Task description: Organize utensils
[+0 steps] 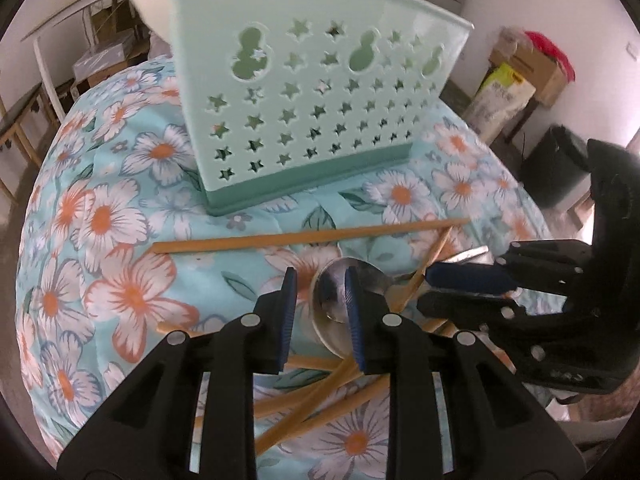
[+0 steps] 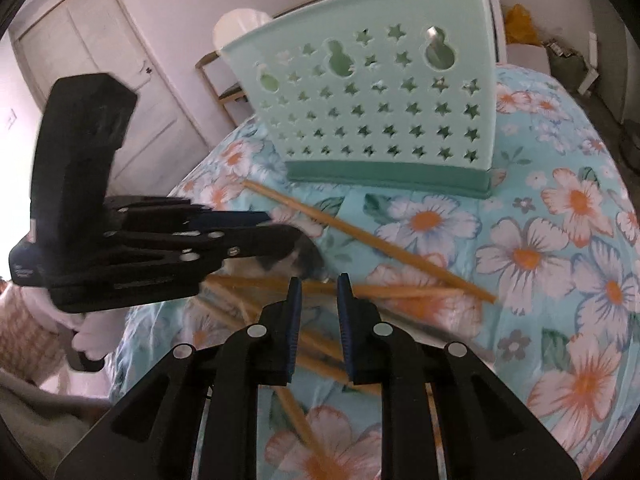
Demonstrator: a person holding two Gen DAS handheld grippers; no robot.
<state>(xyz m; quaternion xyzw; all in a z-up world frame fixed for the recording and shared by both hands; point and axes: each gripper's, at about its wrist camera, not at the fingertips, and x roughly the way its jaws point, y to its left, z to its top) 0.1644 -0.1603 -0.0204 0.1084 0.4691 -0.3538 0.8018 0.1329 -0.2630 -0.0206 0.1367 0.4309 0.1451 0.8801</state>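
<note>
Grippers (image 1: 320, 276) (image 2: 317, 282) tilt down over chopsticks (image 1: 312, 236) — jaws narrowed.

bare cloth (image 1: 224, 248) before holder (image 1: 312, 120)

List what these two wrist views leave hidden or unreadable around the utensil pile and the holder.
- Spoon: left wrist view, the left gripper covers part of its bowl; whether the pads press it is unclear.
- Spoon handle: the right gripper hides it.
- Chopsticks: right wrist view, blurred and partly under the fingers; a grip cannot be confirmed.
- Holder: its inside is unseen in both views.
</note>
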